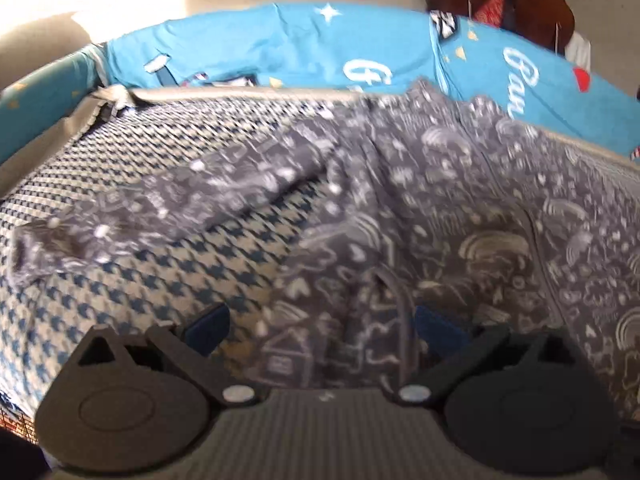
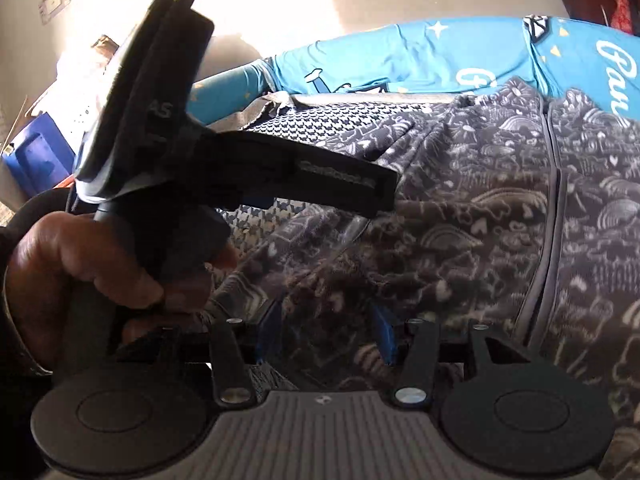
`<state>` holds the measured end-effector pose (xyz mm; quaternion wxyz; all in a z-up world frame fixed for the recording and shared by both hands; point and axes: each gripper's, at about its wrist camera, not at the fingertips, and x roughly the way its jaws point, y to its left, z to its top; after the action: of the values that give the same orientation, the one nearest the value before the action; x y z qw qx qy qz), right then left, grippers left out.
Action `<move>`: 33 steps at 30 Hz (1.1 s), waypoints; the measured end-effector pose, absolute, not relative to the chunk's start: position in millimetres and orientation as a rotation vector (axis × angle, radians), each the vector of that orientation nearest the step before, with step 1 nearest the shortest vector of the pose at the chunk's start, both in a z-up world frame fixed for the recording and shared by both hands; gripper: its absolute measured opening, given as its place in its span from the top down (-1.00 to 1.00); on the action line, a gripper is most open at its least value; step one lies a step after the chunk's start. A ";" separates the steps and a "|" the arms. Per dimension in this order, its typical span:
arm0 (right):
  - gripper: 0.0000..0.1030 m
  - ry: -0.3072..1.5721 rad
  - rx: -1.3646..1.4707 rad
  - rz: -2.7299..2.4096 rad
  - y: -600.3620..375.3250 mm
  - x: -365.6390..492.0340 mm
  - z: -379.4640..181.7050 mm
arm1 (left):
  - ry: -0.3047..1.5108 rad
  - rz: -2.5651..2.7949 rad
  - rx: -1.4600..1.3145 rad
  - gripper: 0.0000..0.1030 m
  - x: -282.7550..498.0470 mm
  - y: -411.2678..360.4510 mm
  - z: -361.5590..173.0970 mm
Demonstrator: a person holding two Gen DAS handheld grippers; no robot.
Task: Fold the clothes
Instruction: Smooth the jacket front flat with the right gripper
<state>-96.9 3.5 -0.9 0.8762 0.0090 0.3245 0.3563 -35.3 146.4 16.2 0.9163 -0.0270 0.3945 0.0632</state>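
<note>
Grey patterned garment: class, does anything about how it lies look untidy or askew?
Yes. The grey garment lies crumpled, not flat: one sleeve trails off sideways over the checked cover, and ridges of fabric bunch up in the middle.

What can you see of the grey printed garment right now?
The grey printed garment is soft, thin-looking fabric covered in white doodles: rainbows, hearts, houses. A darker piped seam runs down it. It lies rumpled across the houndstooth bed cover, one sleeve stretched out to the left, its top edge against the blue printed bedding. Folds of it bunch between the open left tongs and between the open right tongs; grip is unclear.
</note>
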 end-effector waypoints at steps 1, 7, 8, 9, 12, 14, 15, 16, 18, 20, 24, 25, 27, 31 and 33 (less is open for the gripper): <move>0.02 0.679 0.022 0.745 2.6 -97.4 0.4 | 0.817 0.126 -0.053 -1.00 -33.9 144.7 14.3; 0.02 0.674 0.042 0.689 -17.6 -102.9 9.3 | 0.846 0.098 -0.034 -1.00 -25.8 134.6 2.7; 0.02 0.658 0.046 0.663 -23.3 -103.0 12.2 | 0.847 0.099 -0.040 -1.00 -25.6 135.0 2.0; 0.02 0.642 0.050 0.633 -29.6 -102.9 14.8 | 0.847 0.100 -0.047 -1.00 -25.7 135.7 1.4; 0.02 0.598 0.073 0.505 -53.5 -100.1 20.3 | 0.855 0.099 -0.089 -1.00 -24.7 141.0 1.9; 0.02 0.589 0.080 0.396 -68.5 -94.7 19.8 | 0.851 0.103 -0.089 -1.00 -25.4 140.2 1.7; 0.02 0.591 0.078 0.338 -75.6 -91.0 18.2 | 0.849 0.106 -0.086 -1.00 -25.9 139.3 1.5; 0.02 0.596 0.068 0.288 -81.5 -87.4 15.8 | 0.846 0.108 -0.083 -1.00 -26.5 138.5 1.2; 0.02 0.629 0.035 0.210 -91.4 -80.4 8.1 | 0.848 0.110 -0.089 -1.00 -26.5 138.8 1.2; 0.03 0.638 0.027 0.179 -97.0 -76.6 3.9 | 0.848 0.112 -0.091 -1.00 -26.7 138.9 1.2; 0.03 0.630 -0.008 0.172 -96.1 -78.1 3.2 | 0.847 0.115 -0.092 -1.00 -27.3 138.9 1.1; 0.03 0.630 -0.012 0.169 -95.5 -79.0 3.6 | 0.847 0.115 -0.092 -1.00 -27.4 138.9 1.0; 0.03 0.637 -0.005 0.166 -96.0 -78.7 4.2 | 0.847 0.113 -0.093 -1.00 -27.8 139.6 1.1; 0.03 0.644 0.011 0.164 -96.2 -75.5 1.7 | 0.846 0.108 -0.100 -1.00 -29.4 142.0 1.7; 0.02 0.646 0.007 0.162 -95.4 -75.1 1.5 | 0.845 0.105 -0.104 -1.00 -30.2 143.3 2.2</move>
<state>-75.1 -95.4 1.5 0.9451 0.0035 0.3169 0.0796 -30.2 143.3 2.2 0.9093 -0.0505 0.4099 0.0510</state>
